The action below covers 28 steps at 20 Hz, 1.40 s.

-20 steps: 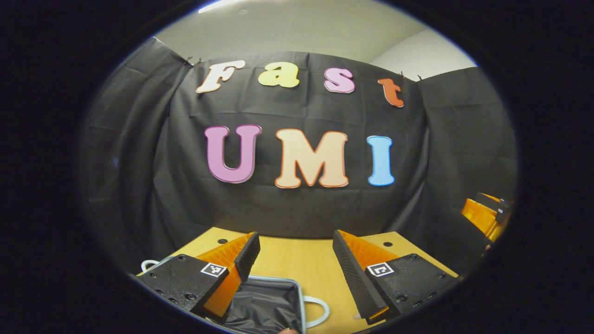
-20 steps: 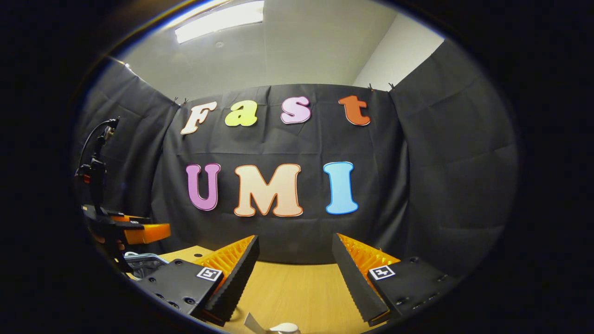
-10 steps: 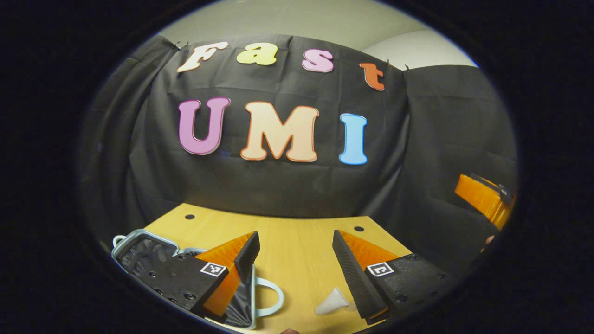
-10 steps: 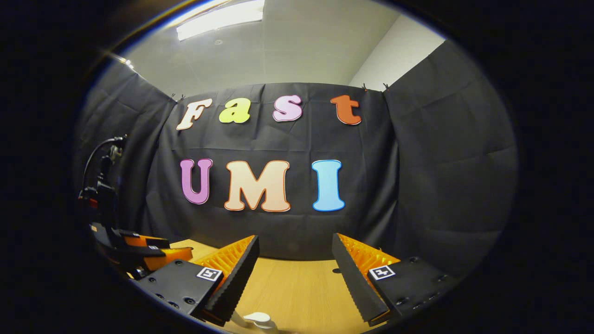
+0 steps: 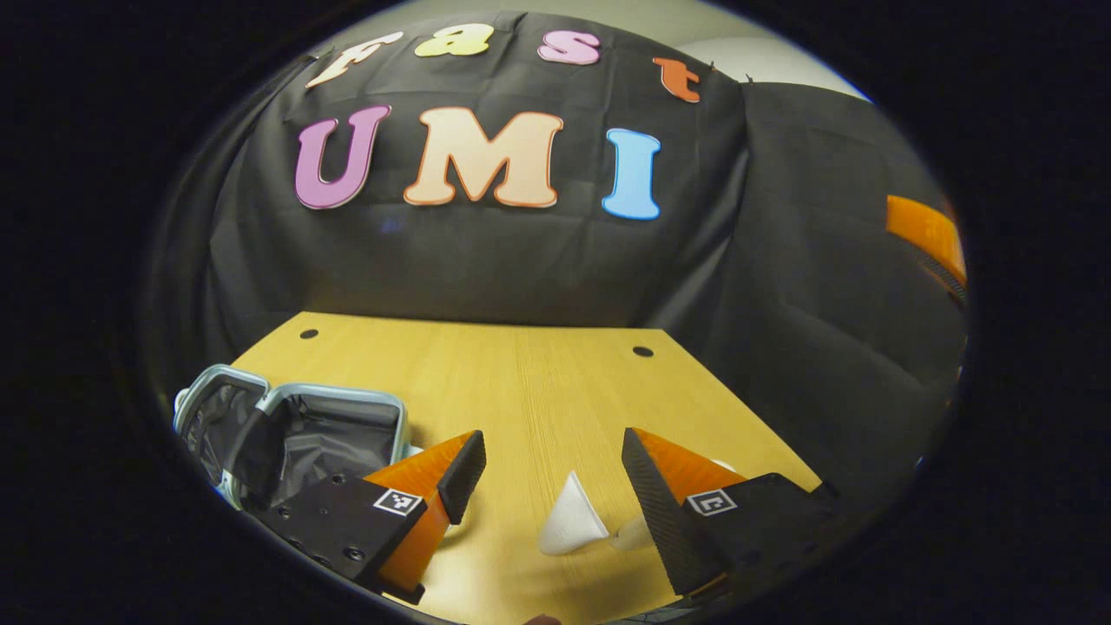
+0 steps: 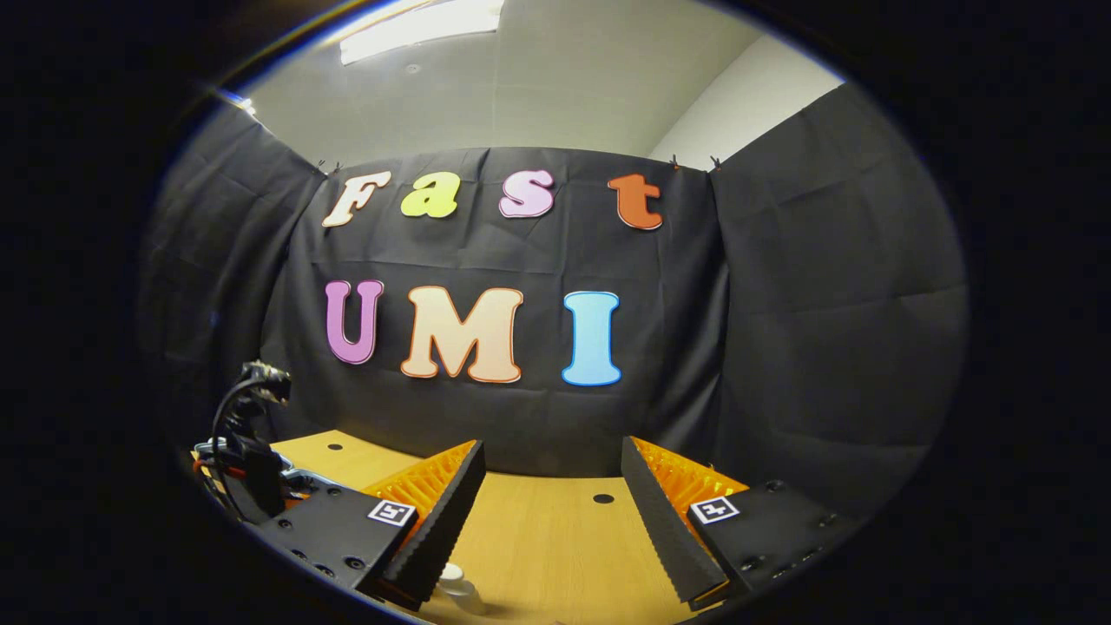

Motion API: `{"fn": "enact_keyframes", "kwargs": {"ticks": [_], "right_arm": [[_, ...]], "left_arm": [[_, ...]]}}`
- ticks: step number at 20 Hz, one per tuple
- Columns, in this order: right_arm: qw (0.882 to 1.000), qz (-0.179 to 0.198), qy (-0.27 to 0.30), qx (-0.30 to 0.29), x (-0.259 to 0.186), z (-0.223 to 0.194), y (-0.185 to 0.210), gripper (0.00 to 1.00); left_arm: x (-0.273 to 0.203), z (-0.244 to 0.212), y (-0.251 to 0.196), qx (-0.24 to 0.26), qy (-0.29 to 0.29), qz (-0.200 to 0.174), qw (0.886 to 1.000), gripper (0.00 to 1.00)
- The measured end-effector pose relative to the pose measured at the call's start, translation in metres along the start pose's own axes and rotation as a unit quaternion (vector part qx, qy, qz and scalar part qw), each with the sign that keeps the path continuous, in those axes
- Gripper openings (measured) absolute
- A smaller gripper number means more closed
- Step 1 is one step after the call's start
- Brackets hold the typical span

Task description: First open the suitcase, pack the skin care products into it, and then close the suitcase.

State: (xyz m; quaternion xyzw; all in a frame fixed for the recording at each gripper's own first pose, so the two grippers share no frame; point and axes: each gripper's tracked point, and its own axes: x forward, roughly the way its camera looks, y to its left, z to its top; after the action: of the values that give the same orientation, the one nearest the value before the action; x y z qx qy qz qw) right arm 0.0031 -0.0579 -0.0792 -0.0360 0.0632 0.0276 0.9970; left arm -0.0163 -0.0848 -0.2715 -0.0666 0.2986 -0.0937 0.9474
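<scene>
In the left gripper view the small suitcase [image 5: 299, 425] lies open at the lower left, pale blue rim around dark lining. A white cone-shaped skin care item [image 5: 570, 526] rests on the wooden table just ahead of my left gripper [image 5: 548, 473], which is open and hovers above it with nothing between its fingers. My right gripper [image 6: 551, 486] in its own view is open and empty over the table. A small white bottle [image 6: 457, 588] stands low beside its left finger. The other gripper [image 6: 247, 464] with its cable is at the left edge.
The wooden table [image 5: 521, 382] runs back to the black cloth wall and has two small holes near its far edge. The right gripper's body [image 5: 927, 236] sits high at the right edge of the left gripper view.
The left gripper has tipped downward and shifted right: the suitcase slid to its left and the white cone item came between its fingers. The right gripper has turned slightly; both stayed open.
</scene>
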Motion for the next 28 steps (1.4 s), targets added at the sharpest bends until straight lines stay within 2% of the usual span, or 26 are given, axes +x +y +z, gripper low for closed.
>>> {"fn": "enact_keyframes", "kwargs": {"ticks": [6, 11, 12, 15, 16, 17, 20, 23, 28], "right_arm": [[1.0, -0.006, 0.012, -0.014, -0.005, -0.009, -0.008, 0.99], [0.999, 0.0, 0.02, -0.025, -0.009, -0.014, -0.003, 0.99], [0.999, 0.002, 0.02, -0.027, -0.009, -0.015, 0.0, 0.99], [0.999, 0.013, 0.023, -0.031, -0.011, -0.02, 0.01, 0.99], [0.999, 0.017, 0.025, -0.032, -0.011, -0.024, 0.014, 0.99], [0.999, 0.021, 0.027, -0.031, -0.009, -0.026, 0.018, 0.99], [0.998, 0.039, 0.039, -0.025, -0.004, -0.042, 0.034, 0.99], [0.997, 0.058, 0.056, -0.018, 0.004, -0.067, 0.054, 0.99], [0.99, 0.102, 0.095, -0.005, 0.01, -0.118, 0.092, 0.99]], "left_arm": [[0.018, -0.059, 0.0, -0.012, 0.063, 0.001, 0.998, 0.95], [0.027, -0.099, 0.006, -0.019, 0.109, 0.006, 0.994, 0.94], [0.029, -0.104, 0.009, -0.02, 0.113, 0.007, 0.993, 0.96], [0.031, -0.107, 0.008, -0.018, 0.116, -0.005, 0.993, 0.75], [0.029, -0.105, 0.011, -0.01, 0.114, -0.003, 0.993, 0.55], [0.031, -0.106, 0.006, -0.01, 0.123, -0.018, 0.992, 0.35], [0.019, -0.089, 0.007, -0.009, 0.113, -0.027, 0.993, 0.28], [0.002, -0.062, 0.008, 0.002, 0.094, -0.031, 0.995, 0.28], [-0.028, -0.02, 0.025, 0.017, 0.068, -0.011, 0.997, 0.28]]}}
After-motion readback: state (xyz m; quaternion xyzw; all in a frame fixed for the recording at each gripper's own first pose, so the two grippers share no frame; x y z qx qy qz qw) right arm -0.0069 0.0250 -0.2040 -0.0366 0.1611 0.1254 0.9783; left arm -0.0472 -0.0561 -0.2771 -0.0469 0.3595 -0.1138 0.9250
